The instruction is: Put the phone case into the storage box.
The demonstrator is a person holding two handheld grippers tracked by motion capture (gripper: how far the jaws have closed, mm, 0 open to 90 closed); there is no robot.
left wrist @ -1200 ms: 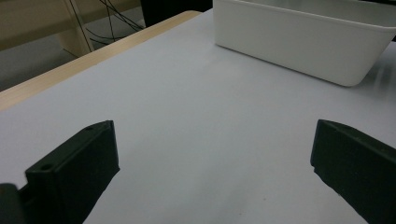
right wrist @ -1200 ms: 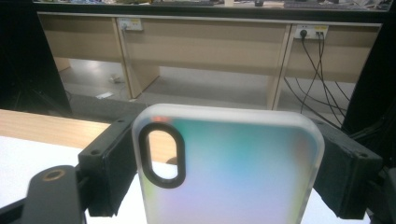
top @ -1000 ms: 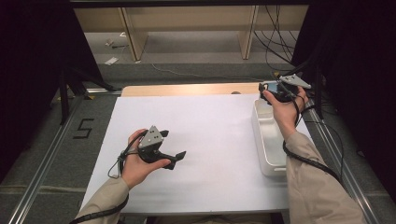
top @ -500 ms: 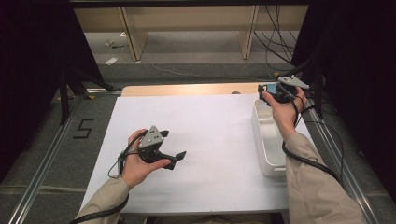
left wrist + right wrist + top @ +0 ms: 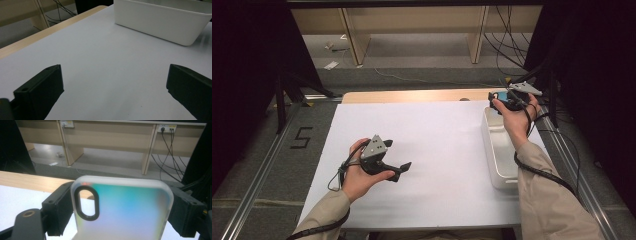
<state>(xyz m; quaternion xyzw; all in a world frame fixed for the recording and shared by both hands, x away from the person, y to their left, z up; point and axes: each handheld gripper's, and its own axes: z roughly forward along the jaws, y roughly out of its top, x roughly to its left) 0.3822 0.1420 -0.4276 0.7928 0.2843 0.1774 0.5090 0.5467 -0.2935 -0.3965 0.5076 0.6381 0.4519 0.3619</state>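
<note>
Your right gripper [image 5: 120,216] pinches the phone case [image 5: 122,210] above the far end of the white bin [image 5: 498,150]; your left gripper [image 5: 398,168] rests spread. Next, I think, lower it into the bin and release.

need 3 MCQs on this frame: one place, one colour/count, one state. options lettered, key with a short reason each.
1. Where does the white bin sit on the table?
A. at the person's right edge
B. at the left edge
C. in the middle

2. What colours does the phone case show?
A. plain black
B. teal fading to yellow-green
C. red

3. How is the left gripper?
A. shut on the case
B. shut on nothing
C. open, with nothing between its jaws

Key:
1 A, the high view shows the bin along the right side.
2 B, the right gripper view shows the tinted, frosted back with a black camera ring.
3 C, the left gripper view shows its jaws far apart over bare table; the right gripper has the case.
</note>
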